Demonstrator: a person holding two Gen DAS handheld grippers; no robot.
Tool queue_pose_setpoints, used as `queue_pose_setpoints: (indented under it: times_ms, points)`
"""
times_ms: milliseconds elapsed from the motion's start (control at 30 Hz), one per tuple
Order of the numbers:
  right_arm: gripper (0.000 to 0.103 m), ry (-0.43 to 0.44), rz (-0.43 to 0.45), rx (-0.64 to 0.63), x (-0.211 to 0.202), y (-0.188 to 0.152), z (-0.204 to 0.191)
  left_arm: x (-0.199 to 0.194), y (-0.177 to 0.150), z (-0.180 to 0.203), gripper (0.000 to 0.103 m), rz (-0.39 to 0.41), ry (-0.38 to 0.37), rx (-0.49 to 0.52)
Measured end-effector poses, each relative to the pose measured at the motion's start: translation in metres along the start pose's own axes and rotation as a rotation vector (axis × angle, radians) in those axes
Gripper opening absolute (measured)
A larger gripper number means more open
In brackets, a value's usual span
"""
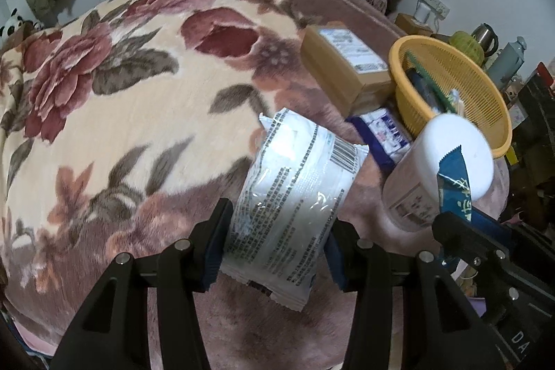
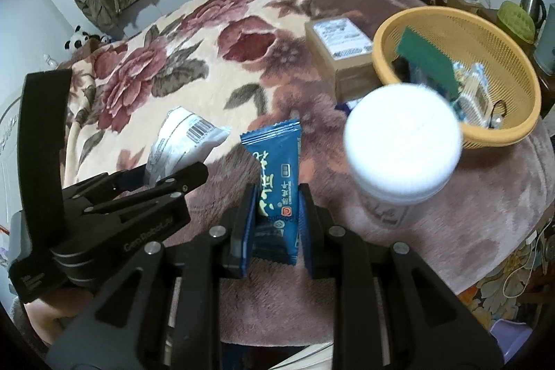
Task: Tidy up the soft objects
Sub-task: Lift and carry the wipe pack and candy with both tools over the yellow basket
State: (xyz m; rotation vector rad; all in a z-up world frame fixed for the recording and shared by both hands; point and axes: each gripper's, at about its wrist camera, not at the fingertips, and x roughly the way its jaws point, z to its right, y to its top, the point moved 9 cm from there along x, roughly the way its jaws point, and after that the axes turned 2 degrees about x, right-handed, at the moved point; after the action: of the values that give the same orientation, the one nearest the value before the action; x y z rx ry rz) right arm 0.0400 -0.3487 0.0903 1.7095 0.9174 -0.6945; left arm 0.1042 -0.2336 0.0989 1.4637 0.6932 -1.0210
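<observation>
My left gripper (image 1: 277,231) is shut on a white plastic packet (image 1: 295,196) with black print and a barcode, held above the flowered blanket (image 1: 121,92). It also shows in the right wrist view (image 2: 184,141), with the left gripper (image 2: 163,179) at the left. My right gripper (image 2: 279,214) is shut on a blue sachet (image 2: 277,169) with yellow writing, standing upright between the pads. The blue sachet also shows in the left wrist view (image 1: 454,182). A yellow mesh basket (image 2: 513,134) sits at the right and holds several packets.
A white-lidded tub (image 2: 402,144) stands right of the blue sachet, in front of the basket. A brown cardboard box (image 2: 347,58) lies behind it. A blue-and-white pack (image 1: 381,134) lies beside the box. The bed edge drops off at the right, with clutter beyond.
</observation>
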Motion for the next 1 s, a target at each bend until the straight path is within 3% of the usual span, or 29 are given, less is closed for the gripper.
queue_pose_setpoints:
  times_ms: [467, 1000]
  points:
    - [0.023, -0.047, 0.077, 0.047, -0.026, 0.043, 0.050, 0.000, 0.055, 0.060, 0.051, 0.043, -0.051, 0.074]
    - [0.023, -0.153, 0.143, 0.181, -0.050, 0.079, 0.147, 0.010, 0.114, 0.171, 0.051, 0.067, -0.184, 0.176]
